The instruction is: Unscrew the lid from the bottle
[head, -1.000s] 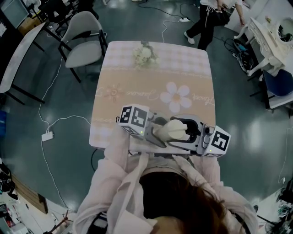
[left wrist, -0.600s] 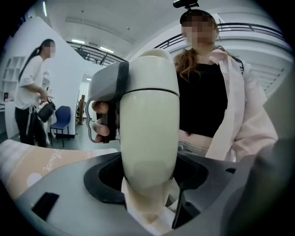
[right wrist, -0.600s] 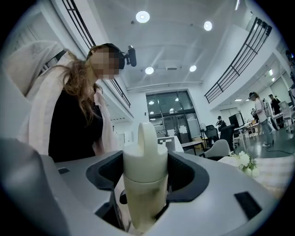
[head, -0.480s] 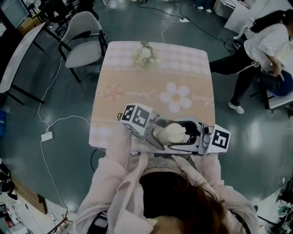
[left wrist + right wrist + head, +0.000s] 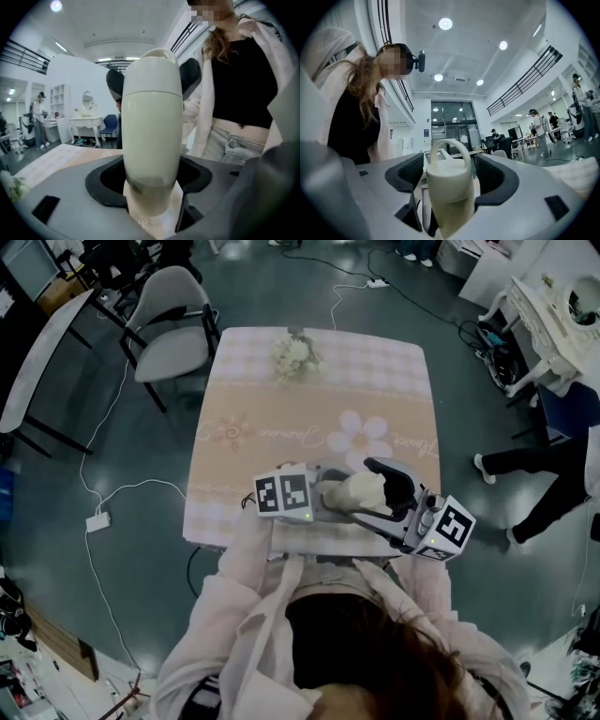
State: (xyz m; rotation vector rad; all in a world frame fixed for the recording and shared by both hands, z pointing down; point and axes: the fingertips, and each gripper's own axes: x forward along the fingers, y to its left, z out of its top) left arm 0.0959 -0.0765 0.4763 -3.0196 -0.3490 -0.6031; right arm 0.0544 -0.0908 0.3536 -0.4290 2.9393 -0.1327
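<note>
Near end of the bench (image 5: 234, 390), on the person's side of the big white daisy (image 5: 361, 439) printed on the peach cloth: I have the bottle (image 5: 359, 493) held off the cloth between the two grippers, tipped onto its side.

The only writing I can find is cursive lettering (image 5: 295, 435) on the cloth just left of the daisy, with more just right of it. All of it is too small for me to read. The cubes (image 5: 283, 493) on the grippers carry black-and-white square markers.

The bottle's side shows plain matte cream in every view. It has a smooth round body with a thin seam where the domed lid (image 5: 449, 180) meets it. A loop handle (image 5: 449, 145) arches over the lid's top. The lid sits on the bottle with the seam closed.

The left gripper (image 5: 152, 187) is clamped on the bottle's base end, both dark pads against its sides. The lid end points away from it, toward the person's right.

The right gripper (image 5: 450, 173) reaches in from that lid end. Its jaws have just been opening and now stand apart. The lid is between them, and the pads (image 5: 190, 77) are off its sides.

Beyond the daisy, at the far end of the bench, lies a small bunch of white flowers (image 5: 295, 352).
</note>
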